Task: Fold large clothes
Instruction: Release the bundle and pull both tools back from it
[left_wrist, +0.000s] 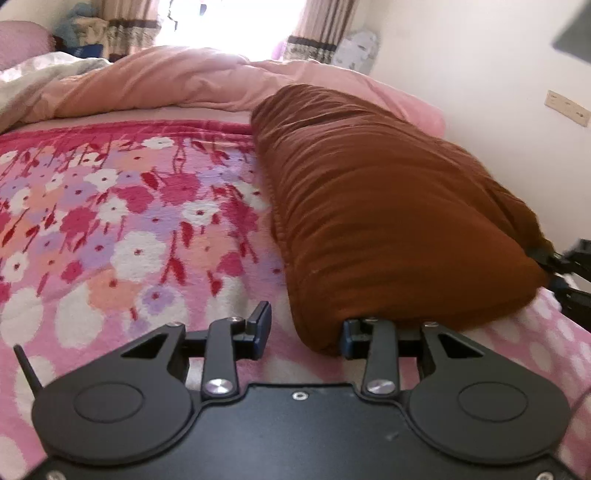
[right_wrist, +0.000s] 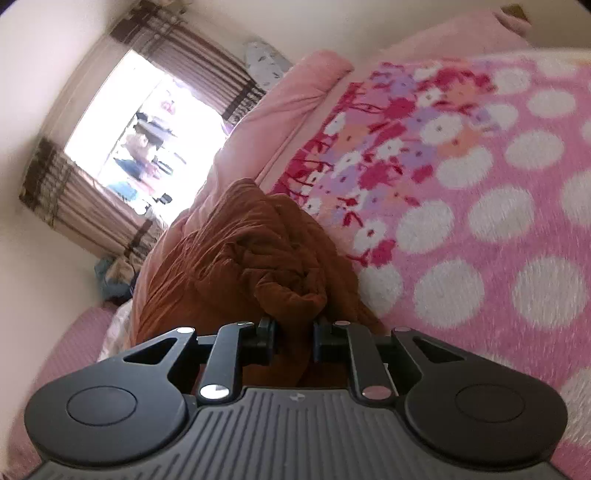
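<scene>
A rust-brown garment (left_wrist: 376, 206) lies rolled into a long, thick bundle on the bed, stretching away toward the bright window (left_wrist: 236, 26) along the side nearest the pale wall (left_wrist: 480, 92). Under it is a pink blanket (left_wrist: 110, 221) with a flower print and white dots, and farther back a plain pink quilt (left_wrist: 166, 81) is heaped across the bed.

The left tongs (left_wrist: 306, 332) sit low at the near end of the bundle, jaws partly apart. The left finger (left_wrist: 260, 325) stands free over the blanket, while the other is tucked against the bundle's bottom edge — the cloth is not pinched between them.

From the right wrist view the scene appears rotated. The right tongs (right_wrist: 294, 338) are drawn narrow and hold a bunched fold of the brown garment (right_wrist: 236, 258), which wads up just beyond the fingertips and fills the gap between them. In the left view the same tongs (left_wrist: 569, 266) show at the right edge, clamped on the bundle's gathered end — just off the blanket.
</scene>
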